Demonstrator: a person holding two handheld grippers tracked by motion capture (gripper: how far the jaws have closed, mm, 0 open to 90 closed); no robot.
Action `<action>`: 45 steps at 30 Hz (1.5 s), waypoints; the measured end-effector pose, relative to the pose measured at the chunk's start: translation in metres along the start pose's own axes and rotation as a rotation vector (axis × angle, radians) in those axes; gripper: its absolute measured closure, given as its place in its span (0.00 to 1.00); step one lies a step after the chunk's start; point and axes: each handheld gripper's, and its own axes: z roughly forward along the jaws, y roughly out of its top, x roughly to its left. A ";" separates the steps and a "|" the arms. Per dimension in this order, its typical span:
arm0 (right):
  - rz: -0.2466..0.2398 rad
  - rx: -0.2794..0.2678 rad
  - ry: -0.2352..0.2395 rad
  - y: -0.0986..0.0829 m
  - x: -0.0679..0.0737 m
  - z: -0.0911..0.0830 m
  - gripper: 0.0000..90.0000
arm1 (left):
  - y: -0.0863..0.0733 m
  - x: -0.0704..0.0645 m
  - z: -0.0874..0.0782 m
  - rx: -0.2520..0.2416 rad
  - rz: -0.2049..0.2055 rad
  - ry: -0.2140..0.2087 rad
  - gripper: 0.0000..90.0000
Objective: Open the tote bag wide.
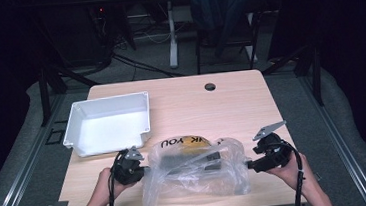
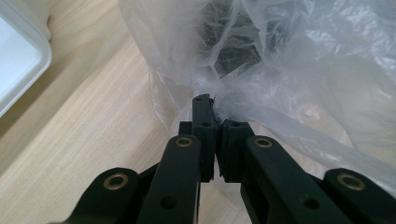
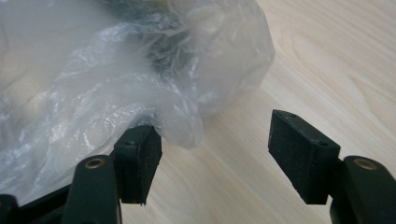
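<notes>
Bag [image 1: 197,174] on pale wood worktop [image 1: 241,103], dark room, "YOU" legible, left hand-held gripper [image 2: 212,122] clamped on bag, right hand-held gripper [image 3: 215,147] apart beside it.

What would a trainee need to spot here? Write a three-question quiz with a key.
1. True or false: the left gripper is shut on the bag.
2. The right gripper's jaws are: A) open beside the bag, B) shut on the bag, C) inside the tray.
3. What white thing sits on the table beyond the left gripper?

Key: 1 true; 2 A; 3 the tray.
</notes>
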 end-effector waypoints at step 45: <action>0.053 0.036 -0.033 -0.006 -0.014 0.007 0.39 | -0.003 0.007 0.000 0.026 -0.032 0.011 0.96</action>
